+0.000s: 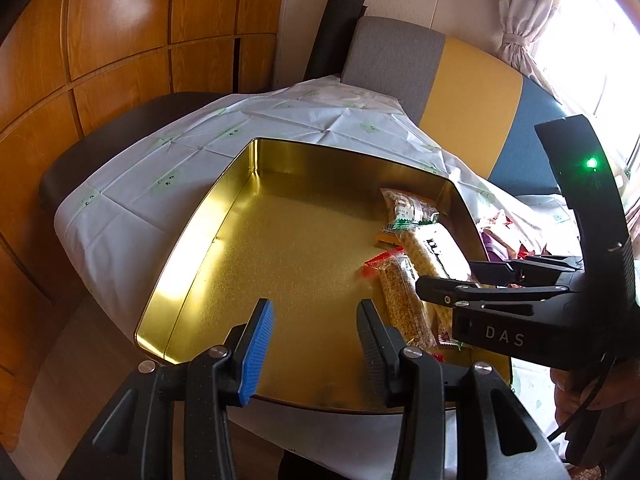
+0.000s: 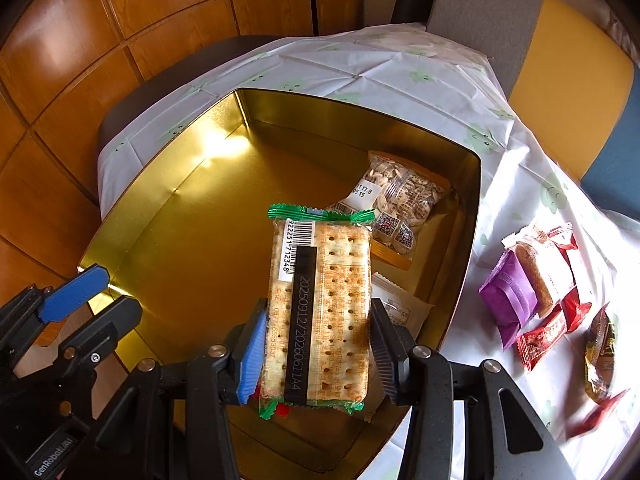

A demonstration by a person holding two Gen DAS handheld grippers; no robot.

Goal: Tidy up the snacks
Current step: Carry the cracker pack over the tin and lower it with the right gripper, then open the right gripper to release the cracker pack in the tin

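Note:
A gold metal tin [image 1: 224, 240] [image 2: 168, 216] sits open on the white tablecloth. My right gripper [image 2: 318, 344] is shut on a green-edged cracker pack [image 2: 320, 304] and holds it over the tin's right side. Inside the tin lie a clear nut packet [image 2: 404, 200] [image 1: 404, 204] and long snack bars [image 1: 404, 308]. My left gripper [image 1: 316, 344] is open and empty above the tin's near edge; it shows in the right wrist view [image 2: 92, 296]. The right gripper [image 1: 464, 280] reaches in from the right in the left wrist view.
Loose snacks lie on the cloth right of the tin: a purple pack [image 2: 508, 300], a red-and-white bar [image 2: 544, 268], a red pack [image 2: 544, 336] and a brown-yellow one [image 2: 600, 356]. A grey, yellow and blue chair [image 1: 460, 76] stands behind the table. Wooden panels [image 1: 120, 40] lie to the left.

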